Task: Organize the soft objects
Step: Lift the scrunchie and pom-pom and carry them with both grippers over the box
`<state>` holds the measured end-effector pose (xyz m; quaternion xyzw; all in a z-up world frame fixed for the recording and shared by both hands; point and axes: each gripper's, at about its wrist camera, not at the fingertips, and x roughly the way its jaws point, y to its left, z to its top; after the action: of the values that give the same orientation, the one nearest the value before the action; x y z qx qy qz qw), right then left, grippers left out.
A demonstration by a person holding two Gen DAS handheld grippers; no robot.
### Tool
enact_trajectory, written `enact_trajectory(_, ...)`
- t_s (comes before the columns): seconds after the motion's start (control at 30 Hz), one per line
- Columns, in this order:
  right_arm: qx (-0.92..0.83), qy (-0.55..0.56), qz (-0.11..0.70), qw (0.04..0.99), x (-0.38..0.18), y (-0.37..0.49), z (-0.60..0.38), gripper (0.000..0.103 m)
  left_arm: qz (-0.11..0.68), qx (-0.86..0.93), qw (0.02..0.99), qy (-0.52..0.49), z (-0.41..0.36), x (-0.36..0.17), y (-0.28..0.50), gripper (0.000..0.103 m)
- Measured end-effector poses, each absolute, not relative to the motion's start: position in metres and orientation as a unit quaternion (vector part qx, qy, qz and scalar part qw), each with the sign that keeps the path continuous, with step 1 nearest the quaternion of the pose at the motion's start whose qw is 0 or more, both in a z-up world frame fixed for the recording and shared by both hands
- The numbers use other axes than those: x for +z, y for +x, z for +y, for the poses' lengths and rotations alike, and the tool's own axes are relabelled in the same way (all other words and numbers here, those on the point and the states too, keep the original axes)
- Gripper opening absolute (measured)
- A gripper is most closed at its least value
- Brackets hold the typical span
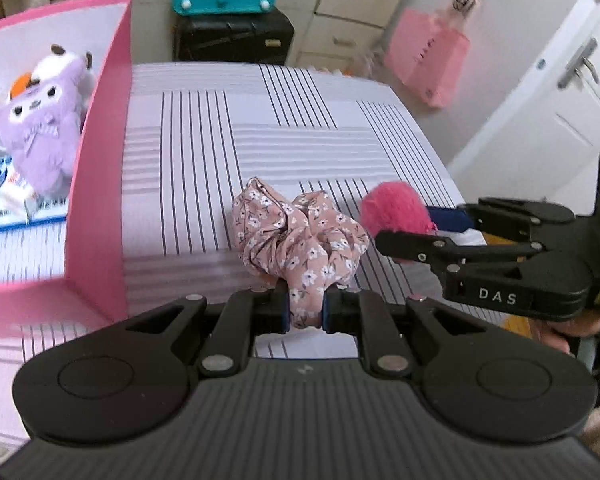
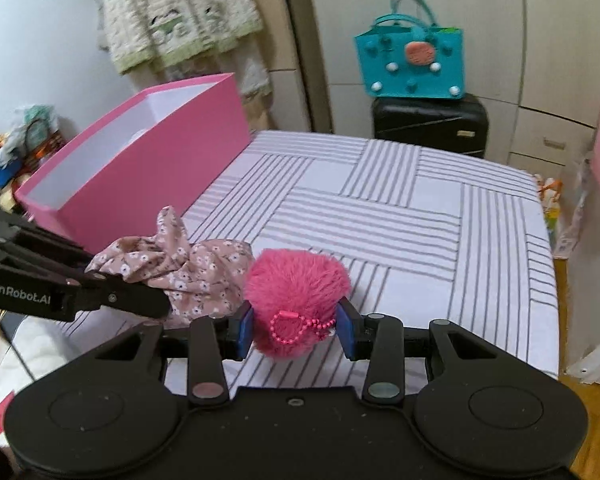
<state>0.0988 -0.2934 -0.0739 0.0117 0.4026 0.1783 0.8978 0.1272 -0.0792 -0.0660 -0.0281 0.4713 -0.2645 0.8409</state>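
My left gripper (image 1: 306, 307) is shut on a pink floral scrunchie (image 1: 296, 240), which bunches up above the striped bed (image 1: 228, 128). The same scrunchie (image 2: 188, 264) shows in the right wrist view beside the left gripper's black fingers (image 2: 112, 300). My right gripper (image 2: 296, 330) is shut on a hot-pink fluffy pom-pom (image 2: 296, 296) with a bead chain. In the left wrist view that pom-pom (image 1: 396, 208) sits just right of the scrunchie, held by the right gripper (image 1: 420, 228). An open pink box (image 1: 100, 168) stands at the left with a purple plush toy (image 1: 40, 120) inside.
The pink box (image 2: 148, 168) sits at the bed's left edge. A teal bag (image 2: 412, 60) rests on a black suitcase (image 2: 428, 124) beyond the bed's far end. A pink bag (image 1: 428, 60) hangs on white cabinets at the right. A person's hand (image 1: 576, 328) holds the right gripper.
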Motion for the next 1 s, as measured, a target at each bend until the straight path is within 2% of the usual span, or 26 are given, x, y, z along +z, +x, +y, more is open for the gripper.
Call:
enact_trajectory(0.57, 0.295, -0.017, 0.447, 0.845, -0.022, 0.080, -0.243, 0.046, 0.493, -0.299, 0.817, -0.013, -0.015, -0.023, 0.078, 0.013)
enact_trajectory(1.0, 0.360, -0.055, 0.429, 0.827, 0.031, 0.087, -0.176, 0.046, 0.446, -0.278, 0.851, -0.005, 0.054, 0.028, 0.062, 0.013)
